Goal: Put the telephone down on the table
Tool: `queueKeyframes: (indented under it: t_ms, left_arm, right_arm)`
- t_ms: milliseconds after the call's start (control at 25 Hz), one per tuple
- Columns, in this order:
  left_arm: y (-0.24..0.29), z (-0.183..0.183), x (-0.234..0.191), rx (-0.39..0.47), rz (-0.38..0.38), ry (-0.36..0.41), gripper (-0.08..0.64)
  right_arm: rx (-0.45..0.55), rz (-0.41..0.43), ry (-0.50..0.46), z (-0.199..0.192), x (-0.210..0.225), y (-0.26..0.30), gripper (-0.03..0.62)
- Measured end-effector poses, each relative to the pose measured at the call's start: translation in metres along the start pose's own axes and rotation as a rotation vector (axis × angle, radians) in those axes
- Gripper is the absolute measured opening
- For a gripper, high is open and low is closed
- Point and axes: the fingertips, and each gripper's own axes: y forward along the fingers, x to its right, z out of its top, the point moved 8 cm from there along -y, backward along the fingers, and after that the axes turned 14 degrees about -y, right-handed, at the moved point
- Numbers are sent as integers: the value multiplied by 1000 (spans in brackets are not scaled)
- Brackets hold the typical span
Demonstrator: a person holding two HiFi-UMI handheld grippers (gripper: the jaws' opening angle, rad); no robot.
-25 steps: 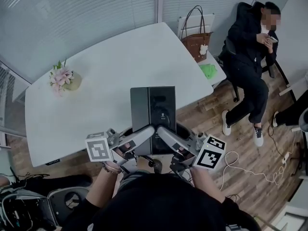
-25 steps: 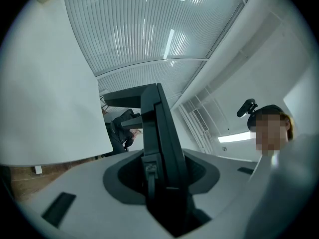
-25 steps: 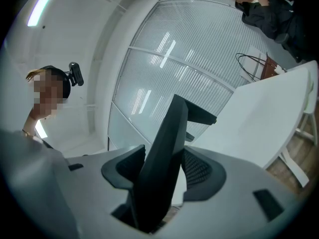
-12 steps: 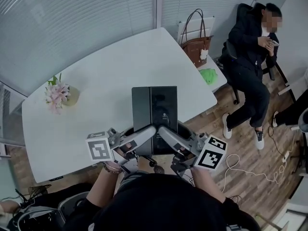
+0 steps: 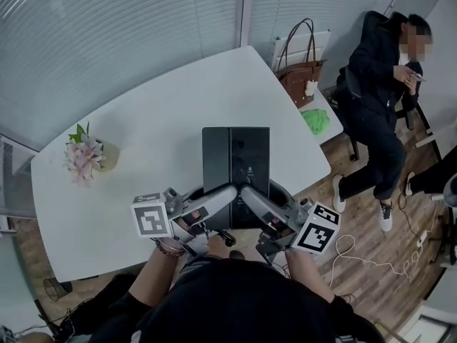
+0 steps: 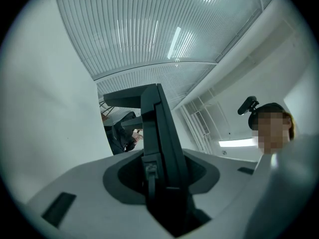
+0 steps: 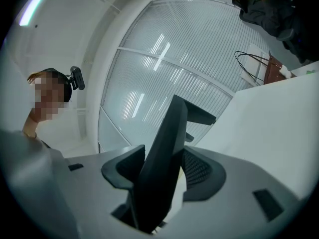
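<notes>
The telephone point(image 5: 235, 166) is a flat black slab, held out over the near part of the white table point(image 5: 164, 113). My left gripper point(image 5: 226, 196) is shut on its near left edge and my right gripper point(image 5: 248, 196) is shut on its near right edge. In the left gripper view the telephone point(image 6: 158, 133) stands edge-on between the grey pads of the left gripper point(image 6: 162, 185). In the right gripper view the telephone point(image 7: 167, 148) likewise fills the jaws of the right gripper point(image 7: 157, 185). Whether the telephone's underside touches the table is hidden.
A small vase of pink flowers point(image 5: 86, 156) stands at the table's left end. Beyond the right corner are a brown handbag point(image 5: 298, 77), a green object point(image 5: 315, 121) and a seated person point(image 5: 385, 98). A white cable point(image 5: 353, 245) lies on the wooden floor.
Both grippers have carried the telephone farther in over the table, which now lies nearer below it. The grip of each looks the same.
</notes>
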Motion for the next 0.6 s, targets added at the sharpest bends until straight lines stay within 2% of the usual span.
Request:
queueKeyframes:
  t_ms: [600]
  left_arm:
    - [7,61,-8,-27,-4,6,190]
  right_arm:
    - [13,-25,-2,19,26,48,218]
